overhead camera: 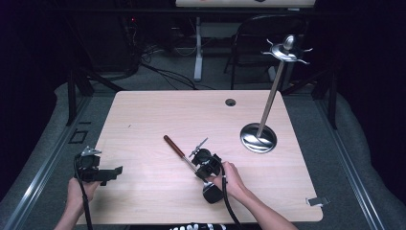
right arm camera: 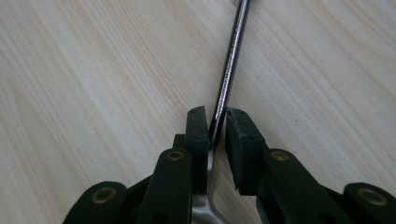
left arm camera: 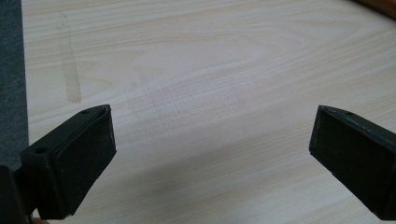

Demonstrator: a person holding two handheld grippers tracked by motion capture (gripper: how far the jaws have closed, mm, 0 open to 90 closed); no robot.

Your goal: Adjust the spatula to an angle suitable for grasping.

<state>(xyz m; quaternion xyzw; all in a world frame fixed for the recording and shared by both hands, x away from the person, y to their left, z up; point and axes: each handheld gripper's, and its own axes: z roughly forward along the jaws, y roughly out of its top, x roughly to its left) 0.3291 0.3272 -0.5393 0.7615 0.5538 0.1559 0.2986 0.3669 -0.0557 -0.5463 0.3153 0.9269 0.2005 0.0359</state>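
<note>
On the table [overhead camera: 143, 120] | right gripper [right arm camera: 215, 126] jaws pinching utensil shaft [right arm camera: 229, 70] | left gripper [left arm camera: 212, 149] jaws spread, empty

black grippers [overhead camera: 112, 173] [overhead camera: 203, 168] with brass screws [right arm camera: 175, 156], padded jaws, grey top plates and trailing black cables [overhead camera: 229, 206]; bare forearms.

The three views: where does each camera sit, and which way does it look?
High view: above the table's near side, looking forward and down; both forearms, left tool, right tool.
Left gripper view: on the left tool, facing bare tabletop; its two open jaws.
Right gripper view: on the right tool, looking along the utensil; jaws shut on its shaft.
Shared: the high and right gripper views both show the utensil.
</note>
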